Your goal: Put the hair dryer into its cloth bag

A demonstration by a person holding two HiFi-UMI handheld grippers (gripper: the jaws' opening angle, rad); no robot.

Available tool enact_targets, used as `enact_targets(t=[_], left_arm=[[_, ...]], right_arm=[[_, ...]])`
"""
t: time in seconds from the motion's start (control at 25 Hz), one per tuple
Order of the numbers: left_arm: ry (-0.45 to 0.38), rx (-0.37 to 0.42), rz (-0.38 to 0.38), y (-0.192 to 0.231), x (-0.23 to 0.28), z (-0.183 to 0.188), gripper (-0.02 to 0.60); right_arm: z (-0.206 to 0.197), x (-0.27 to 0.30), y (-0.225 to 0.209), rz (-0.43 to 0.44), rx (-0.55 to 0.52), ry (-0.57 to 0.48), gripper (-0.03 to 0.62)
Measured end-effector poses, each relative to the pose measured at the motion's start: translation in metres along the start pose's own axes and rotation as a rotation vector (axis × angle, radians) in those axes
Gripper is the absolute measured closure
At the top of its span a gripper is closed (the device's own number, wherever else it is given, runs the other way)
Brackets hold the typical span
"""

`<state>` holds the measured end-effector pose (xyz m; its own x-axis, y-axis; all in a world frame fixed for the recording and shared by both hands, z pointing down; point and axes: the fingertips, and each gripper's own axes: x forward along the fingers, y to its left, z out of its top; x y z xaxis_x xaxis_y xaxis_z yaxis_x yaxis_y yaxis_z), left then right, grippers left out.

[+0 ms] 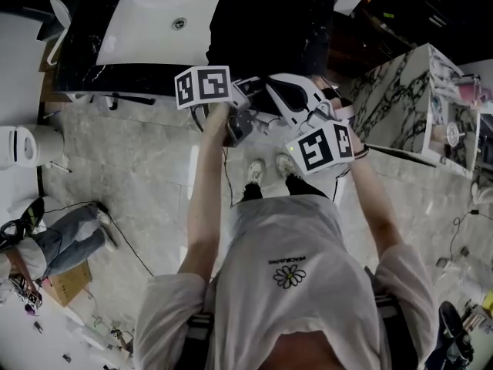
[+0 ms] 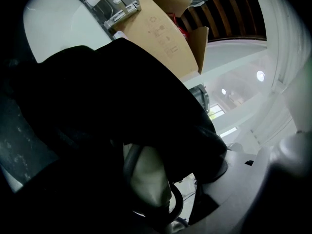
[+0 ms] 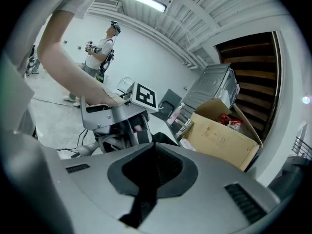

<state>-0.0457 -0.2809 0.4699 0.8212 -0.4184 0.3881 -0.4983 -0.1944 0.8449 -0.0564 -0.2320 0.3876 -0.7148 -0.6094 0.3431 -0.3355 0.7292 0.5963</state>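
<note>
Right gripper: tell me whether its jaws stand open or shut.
Shut. The right gripper view shows the right gripper with both grey jaws meeting along a dark seam, no gap.

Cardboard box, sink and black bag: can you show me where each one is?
Cardboard box (image 3: pixel 220 138), right gripper view, on its printed front side.
Sink (image 1: pixel 146 33), head view, on the white basin's bare floor.
Black bag (image 2: pixel 122 91), left gripper view, on the dark cloth's middle.
</note>
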Motion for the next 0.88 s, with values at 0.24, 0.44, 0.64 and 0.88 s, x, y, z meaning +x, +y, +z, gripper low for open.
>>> enact_targets(t=[0.24,0.44,0.64,0.88], left_arm=[[-0.002,-0.219,-0.17,-0.006,-0.015,-0.005,0.19],[-0.175,-0.41,-0.268,0.006,-0.04,0.001,0.211],[-0.247,-0.031,0.057,0.024,-0.06,-0.012,0.239],[-0.139,0.225,0.312,0.031,-0.058,-0.025,0.351]], right_arm=[[0.01,0.0,-0.002,-0.026,-0.015,-0.012,0.577],[0.015,0.001,0.002,-0.026,-0.025,-0.012,0.577],[0.013,0.0,0.003,-0.027,-0.016,-0.005,0.577],[0.017,0.0,0.011,-0.02,-0.012,-0.006,0.577]])
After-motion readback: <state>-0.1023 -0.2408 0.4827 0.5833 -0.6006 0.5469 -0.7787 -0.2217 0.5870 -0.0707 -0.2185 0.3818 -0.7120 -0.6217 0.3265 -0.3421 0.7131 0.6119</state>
